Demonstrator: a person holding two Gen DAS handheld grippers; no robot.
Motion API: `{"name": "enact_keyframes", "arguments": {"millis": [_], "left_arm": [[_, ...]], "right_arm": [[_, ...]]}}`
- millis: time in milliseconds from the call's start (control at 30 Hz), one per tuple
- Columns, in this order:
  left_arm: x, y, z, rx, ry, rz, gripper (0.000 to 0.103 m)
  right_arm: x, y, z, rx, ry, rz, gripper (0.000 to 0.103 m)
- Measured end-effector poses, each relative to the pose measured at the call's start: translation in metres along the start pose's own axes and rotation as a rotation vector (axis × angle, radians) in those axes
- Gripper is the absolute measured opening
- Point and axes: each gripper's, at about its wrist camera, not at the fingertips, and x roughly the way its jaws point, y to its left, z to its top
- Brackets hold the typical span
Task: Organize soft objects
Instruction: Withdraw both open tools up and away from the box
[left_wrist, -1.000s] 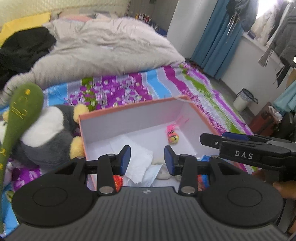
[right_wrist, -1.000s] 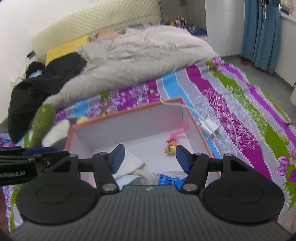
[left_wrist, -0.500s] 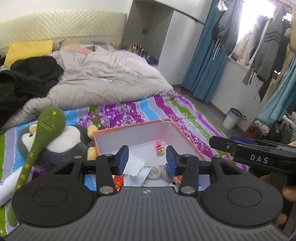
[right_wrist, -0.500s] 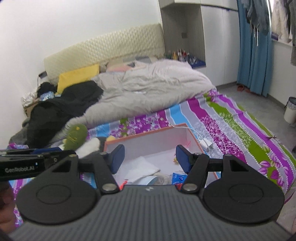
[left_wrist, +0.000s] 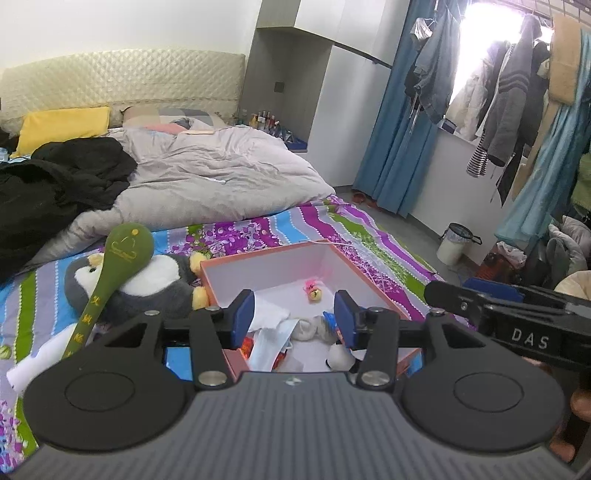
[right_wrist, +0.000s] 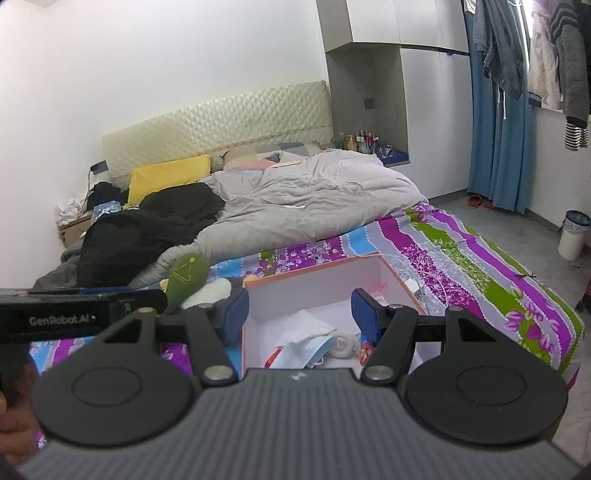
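An orange-rimmed white box (left_wrist: 273, 256) (right_wrist: 317, 267) lies on the striped bedsheet. Inside it are a small pink-and-yellow toy (left_wrist: 314, 292), a face mask (left_wrist: 269, 341) (right_wrist: 308, 349), white tissue (right_wrist: 303, 325) and a rolled whitish sock (left_wrist: 310, 328) (right_wrist: 345, 343). A grey-and-white plush penguin (left_wrist: 147, 284) lies left of the box, with a green plush spoon (left_wrist: 122, 254) (right_wrist: 186, 273) across it. My left gripper (left_wrist: 293, 319) hovers above the box's near end, its jaws opening, nothing between them. My right gripper (right_wrist: 300, 315) is open and holds nothing, also above the box.
A grey duvet (left_wrist: 207, 177), black clothes (left_wrist: 55, 184) and a yellow pillow (left_wrist: 62, 123) fill the far half of the bed. A white cable with charger (right_wrist: 413, 286) lies right of the box. A bin (left_wrist: 456, 243) stands by blue curtains (left_wrist: 399, 147) on the floor at right.
Both grippers have risen and pulled back from the box, so it looks smaller and the room shows. The left jaws stand slightly wider. Nothing was picked up.
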Motion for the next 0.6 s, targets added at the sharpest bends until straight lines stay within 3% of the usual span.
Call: {"name": "enact_keyframes", "arguments": {"millis": [233,600], "left_arm": [[-0.032,-0.007,-0.027,0.027,-0.024,0.022,0.06],[-0.041,-0.013,-0.058,0.039,-0.024,0.029,0.06]], "right_arm": [[-0.022,0.007,-0.027,0.011,-0.009,-0.012,0.064],[-0.027,0.008,-0.067,0.025,0.025,-0.024,0.064]]}}
